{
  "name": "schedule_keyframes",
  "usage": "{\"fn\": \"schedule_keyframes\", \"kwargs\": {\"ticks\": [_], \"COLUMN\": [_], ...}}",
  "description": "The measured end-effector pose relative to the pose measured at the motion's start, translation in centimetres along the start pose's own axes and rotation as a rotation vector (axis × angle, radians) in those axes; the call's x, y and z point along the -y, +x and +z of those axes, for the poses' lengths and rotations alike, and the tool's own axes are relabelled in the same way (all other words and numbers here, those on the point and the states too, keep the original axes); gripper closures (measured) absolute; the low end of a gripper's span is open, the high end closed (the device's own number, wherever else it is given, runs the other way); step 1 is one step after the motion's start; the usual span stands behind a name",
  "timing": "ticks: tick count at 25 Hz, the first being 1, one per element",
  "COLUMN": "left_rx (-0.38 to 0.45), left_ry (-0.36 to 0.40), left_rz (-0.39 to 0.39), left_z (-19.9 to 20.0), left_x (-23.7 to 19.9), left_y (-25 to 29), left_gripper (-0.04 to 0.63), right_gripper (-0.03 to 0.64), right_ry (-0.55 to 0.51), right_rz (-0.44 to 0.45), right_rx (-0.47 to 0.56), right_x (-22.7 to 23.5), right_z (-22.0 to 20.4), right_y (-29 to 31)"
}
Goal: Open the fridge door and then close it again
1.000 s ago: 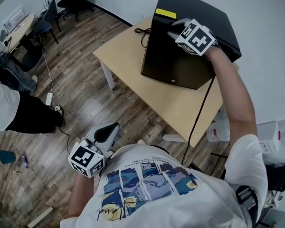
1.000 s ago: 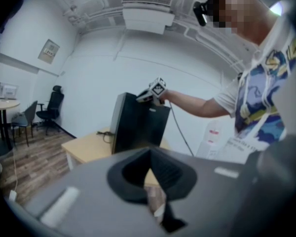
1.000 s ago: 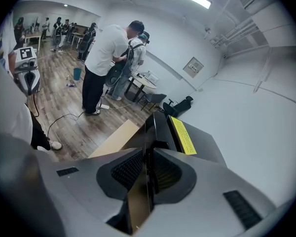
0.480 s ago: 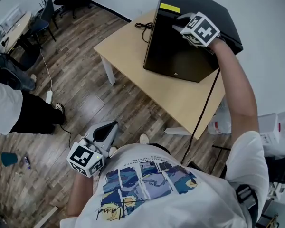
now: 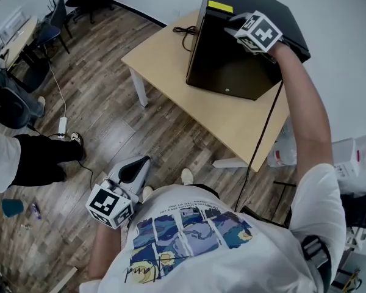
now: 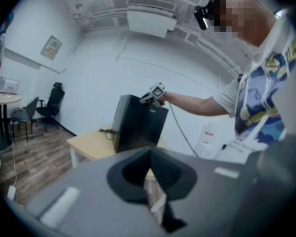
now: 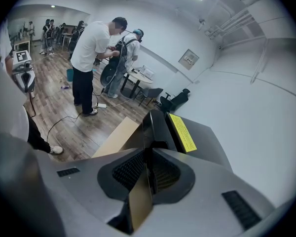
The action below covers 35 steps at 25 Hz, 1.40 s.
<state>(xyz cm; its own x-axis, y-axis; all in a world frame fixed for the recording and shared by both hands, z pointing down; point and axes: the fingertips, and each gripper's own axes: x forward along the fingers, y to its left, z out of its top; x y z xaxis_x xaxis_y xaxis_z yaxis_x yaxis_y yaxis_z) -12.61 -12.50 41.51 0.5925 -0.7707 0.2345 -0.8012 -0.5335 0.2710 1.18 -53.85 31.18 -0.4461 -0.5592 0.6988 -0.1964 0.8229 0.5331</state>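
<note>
Two grippers. Your left gripper [image 5: 139, 165] hangs well away from the fridge [image 5: 229, 66], down beside your shirt, with its jaws pressed together on nothing. The black fridge stands on the light wooden table [image 5: 165, 60]. Your right gripper [image 5: 233, 22] is at the fridge's top front corner, clamped onto the fridge door [image 7: 147, 125] at its upper edge.

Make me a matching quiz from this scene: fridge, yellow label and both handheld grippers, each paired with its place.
1 fridge
2 yellow label
3 left gripper
4 right gripper

A held low, over the floor
B on the table
C at the fridge's upper front edge
D on the fridge's top

Pairs: 1-B, 2-D, 3-A, 4-C
</note>
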Motion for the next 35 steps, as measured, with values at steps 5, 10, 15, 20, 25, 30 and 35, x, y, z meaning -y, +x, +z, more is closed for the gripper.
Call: {"fn": "schedule_keyframes", "kwargs": {"ticks": [5, 10, 15, 20, 25, 30, 35], "left_rx": [0.003, 0.018, 0.02, 0.018, 0.008, -0.012, -0.024], "left_ry": [-0.004, -0.012, -0.005, 0.019, 0.014, 0.0, 0.008], "left_rz": [-0.002, -0.006, -0.054, -0.117, -0.17, -0.217, -0.276], "left_z": [-0.3, -0.7, -0.8, -0.7, -1.1, -2.3, -2.5], "left_x": [-0.4, -1.4, -2.2, -2.4, -2.5, -2.7, -1.7], "left_y": [-1.4, -2.7, -3.6, -4.5, -5.9, -7.5, -7.0], "left_gripper": [0.588, 0.588, 0.588, 0.588, 0.588, 0.588, 0.588], "right_gripper": [0.571, 0.569, 0.563, 0.56, 0.561, 0.561, 0.561], "right_ry": [0.014, 0.007, -0.01, -0.033, -0.056, -0.061, -0.074], "right_rz": [-0.026, 0.02, -0.012, -0.019, -0.019, -0.036, -0.028], "right_rx": [-0.024, -0.053, -0.057, -0.067, -0.079, -0.089, -0.114], "right_x": [0.1, -1.5, -3.2, -4.7, -6.8, -8.7, -9.7], "right_z": [-0.1, -0.1, 0.2, 0.1, -0.6, -0.8, -1.7], "right_y": [-0.2, -1.4, -2.4, -3.3, -5.2, -7.0, -8.3]}}
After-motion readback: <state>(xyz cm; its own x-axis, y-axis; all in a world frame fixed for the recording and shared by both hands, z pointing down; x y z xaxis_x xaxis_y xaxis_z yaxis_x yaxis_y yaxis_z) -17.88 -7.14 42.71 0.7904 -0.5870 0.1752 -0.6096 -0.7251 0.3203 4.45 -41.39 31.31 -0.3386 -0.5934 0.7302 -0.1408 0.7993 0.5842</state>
